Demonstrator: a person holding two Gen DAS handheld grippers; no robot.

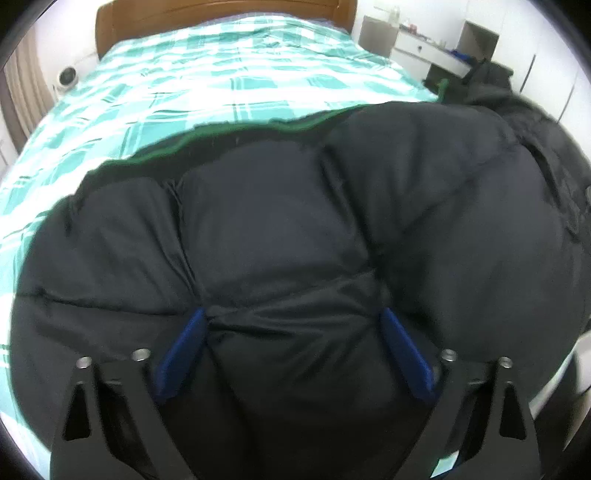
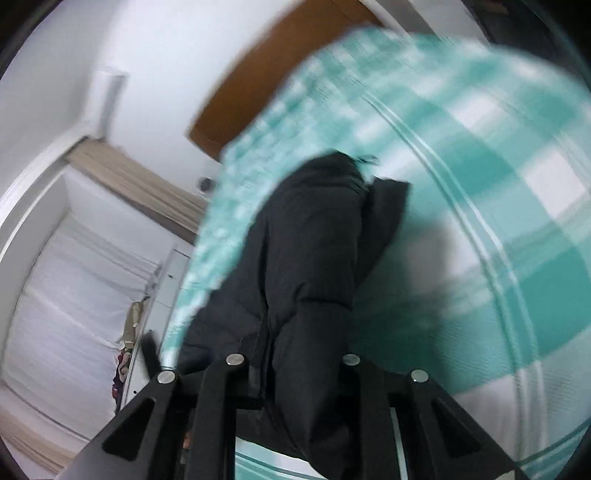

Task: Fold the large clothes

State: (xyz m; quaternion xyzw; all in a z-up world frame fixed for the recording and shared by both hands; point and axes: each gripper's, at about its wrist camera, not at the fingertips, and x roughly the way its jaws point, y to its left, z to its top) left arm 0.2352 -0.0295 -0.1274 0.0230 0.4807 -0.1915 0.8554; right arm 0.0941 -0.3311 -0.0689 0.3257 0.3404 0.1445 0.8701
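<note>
A black puffer jacket (image 1: 295, 221) with a green-lined edge lies spread over the near part of the bed (image 1: 221, 74). My left gripper (image 1: 291, 314) points down into it. Its blue pads (image 1: 184, 350) stand wide apart and press into a thick puffy fold bunched between them. In the right wrist view a long black part of the jacket (image 2: 314, 240) runs from between the fingers of my right gripper (image 2: 295, 354) out over the checked cover (image 2: 498, 258). That gripper is shut on it, and the fabric hides its pads. The view is blurred.
A green-and-white checked cover is on the bed, with a wooden headboard (image 1: 221, 14) at the far end. A white desk (image 1: 428, 48) and dark clothes (image 1: 487, 81) stand at the back right. A small fan (image 1: 67, 75) sits left, near curtains (image 2: 140, 184).
</note>
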